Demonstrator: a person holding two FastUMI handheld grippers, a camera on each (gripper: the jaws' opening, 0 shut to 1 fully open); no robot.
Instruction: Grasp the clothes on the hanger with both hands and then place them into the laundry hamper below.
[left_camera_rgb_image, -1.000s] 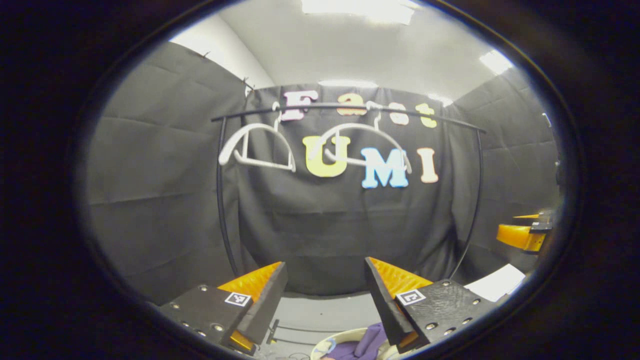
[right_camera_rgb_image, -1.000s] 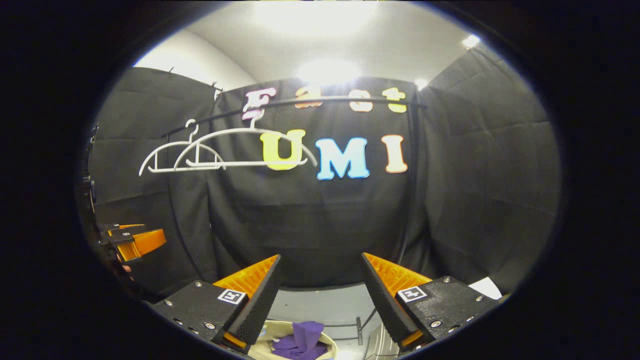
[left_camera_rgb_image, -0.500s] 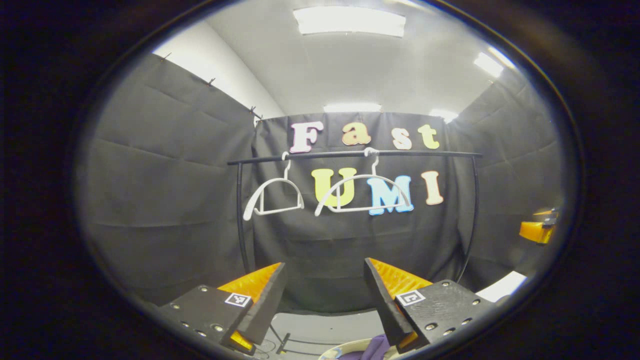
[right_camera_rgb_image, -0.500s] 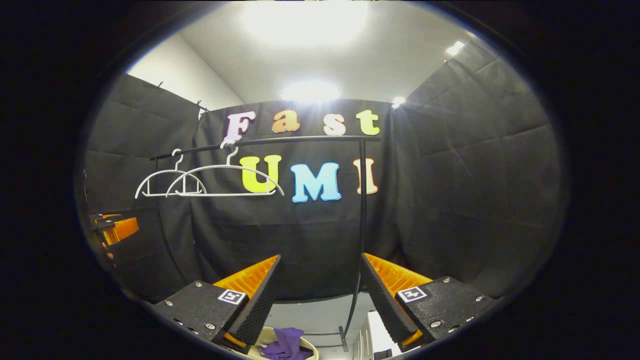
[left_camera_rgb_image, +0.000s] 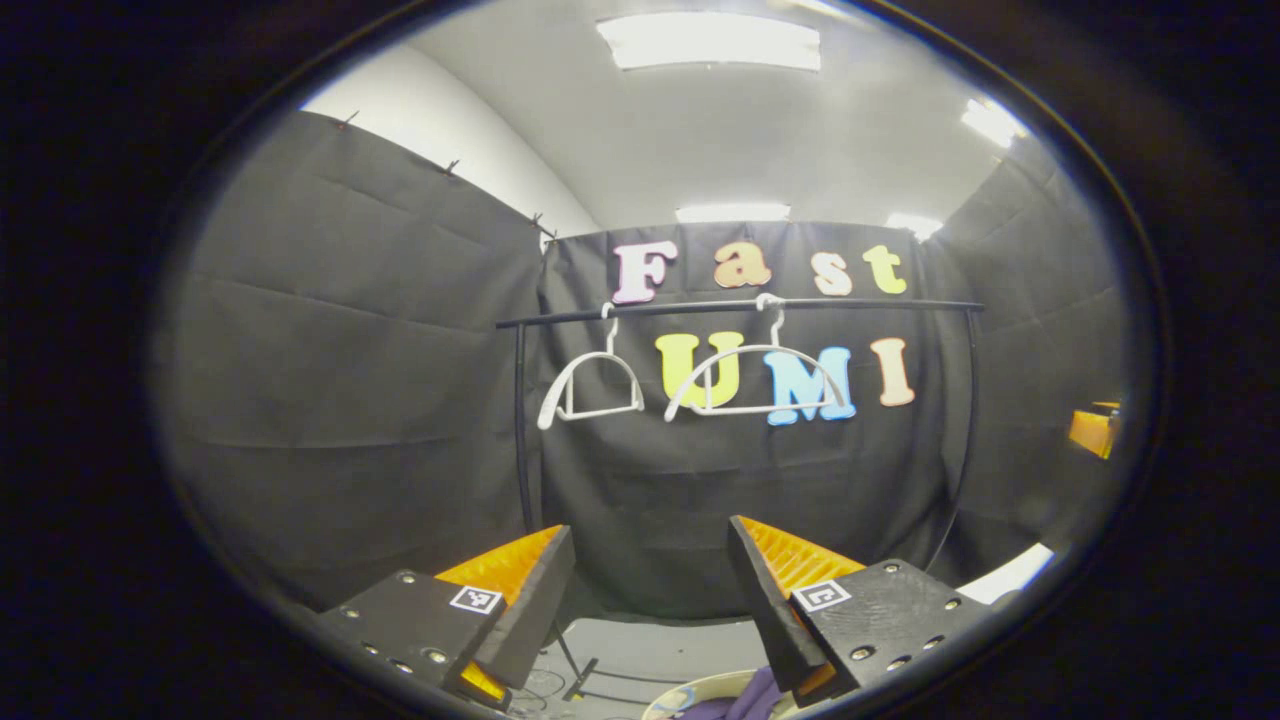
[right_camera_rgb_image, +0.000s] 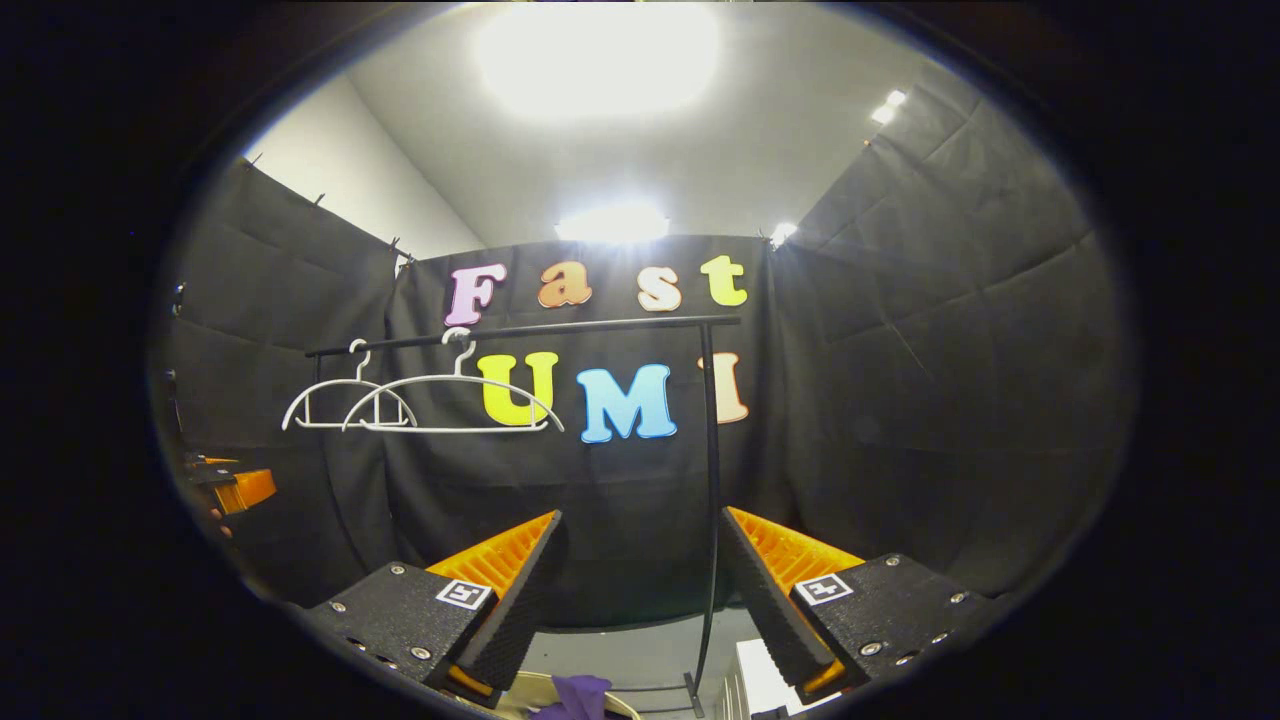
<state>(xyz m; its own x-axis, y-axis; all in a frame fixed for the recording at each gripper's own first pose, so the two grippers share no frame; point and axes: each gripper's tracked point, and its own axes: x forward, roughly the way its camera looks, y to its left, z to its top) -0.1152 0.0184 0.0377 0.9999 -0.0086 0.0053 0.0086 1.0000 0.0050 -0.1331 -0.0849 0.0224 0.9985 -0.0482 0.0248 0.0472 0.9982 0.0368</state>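
Purple clothes (right_camera_rgb_image: 580, 688) lie in the round cream hamper (left_camera_rgb_image: 700, 688).
Below the black rail (left_camera_rgb_image: 740, 307), both tongs, left gripper (left_camera_rgb_image: 650, 600) and right gripper (right_camera_rgb_image: 635, 600), gape wide, empty.

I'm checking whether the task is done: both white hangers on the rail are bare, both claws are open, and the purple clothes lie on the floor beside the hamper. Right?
Not quite. The purple clothes lie inside the hamper, not beside it; the left gripper view shows this. The hangers are bare and both claws, left and right, are open.

Purple clothes (right_camera_rgb_image: 580, 690) heaped in pale round hamper (left_camera_rgb_image: 690, 692), two bare white hangers (left_camera_rgb_image: 760, 385)
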